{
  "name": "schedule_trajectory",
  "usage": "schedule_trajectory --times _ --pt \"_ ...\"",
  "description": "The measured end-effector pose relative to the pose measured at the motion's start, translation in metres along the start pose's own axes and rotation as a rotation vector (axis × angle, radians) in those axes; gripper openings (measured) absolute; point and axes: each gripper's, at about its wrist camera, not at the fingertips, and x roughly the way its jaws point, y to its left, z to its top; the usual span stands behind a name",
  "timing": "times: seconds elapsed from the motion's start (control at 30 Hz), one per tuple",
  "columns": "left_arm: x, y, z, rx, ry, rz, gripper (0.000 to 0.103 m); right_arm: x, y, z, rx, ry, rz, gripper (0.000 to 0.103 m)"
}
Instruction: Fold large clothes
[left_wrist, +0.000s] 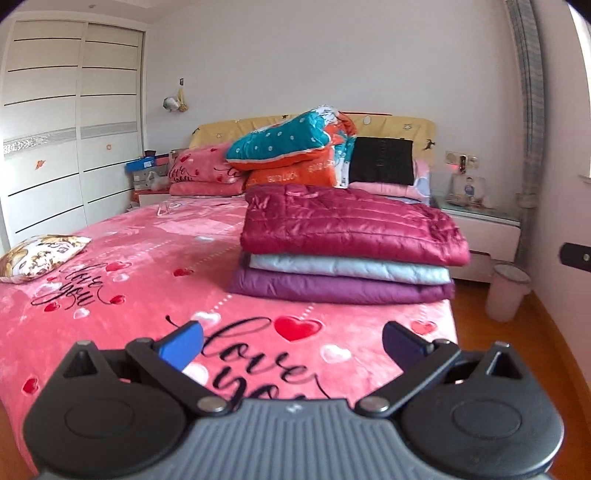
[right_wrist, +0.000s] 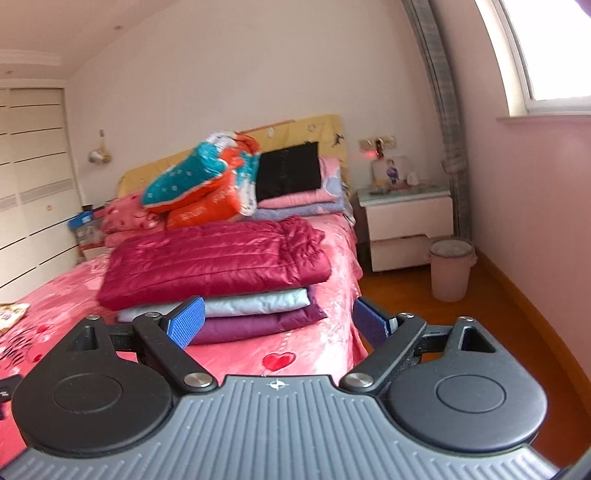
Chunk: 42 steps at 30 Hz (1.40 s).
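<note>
Left gripper (left_wrist: 291, 343) and right gripper (right_wrist: 279, 323) both spread apart, empty, above the bed (left_wrist: 140, 266). Three folded jackets stacked on bed: red jacket (left_wrist: 343, 225) on top, grey jacket (left_wrist: 347, 267), purple jacket (left_wrist: 340, 290) at bottom.

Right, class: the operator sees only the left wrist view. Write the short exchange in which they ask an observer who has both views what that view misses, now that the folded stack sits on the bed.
Operator: Is the other gripper holding anything?
Observer: No. The right gripper is open and empty, and its blue fingers are spread in front of the folded stack.
Operator: What lies past my right edge?
Observer: A bright window is set in the side wall, above a pink sill.
</note>
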Motion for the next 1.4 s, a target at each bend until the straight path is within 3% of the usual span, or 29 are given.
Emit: schedule_trajectory --times 0.13,0.4,0.8,1.07,1.4 --pt "-0.018 -0.002 -0.006 -0.028 0.008 -0.007 0.102 -0.043 0.013 -0.004 -0.039 -0.017 0.034 0.103" --pt "-0.038 0.003 -0.012 -0.097 0.031 0.038 0.102 -0.079 0.031 -0.002 -0.058 -0.018 0.091 0.103" --pt "-0.044 0.014 -0.018 -0.091 0.004 0.117 0.102 -0.076 0.048 -0.005 -0.087 -0.024 0.134 0.103" --pt "-0.043 0.010 -0.026 -0.065 0.015 0.118 0.102 -0.064 0.044 -0.016 -0.096 0.030 0.116 0.103" --pt "-0.043 0.007 -0.033 -0.060 0.004 0.089 0.102 -0.060 0.042 -0.026 -0.135 0.034 0.108 0.103"
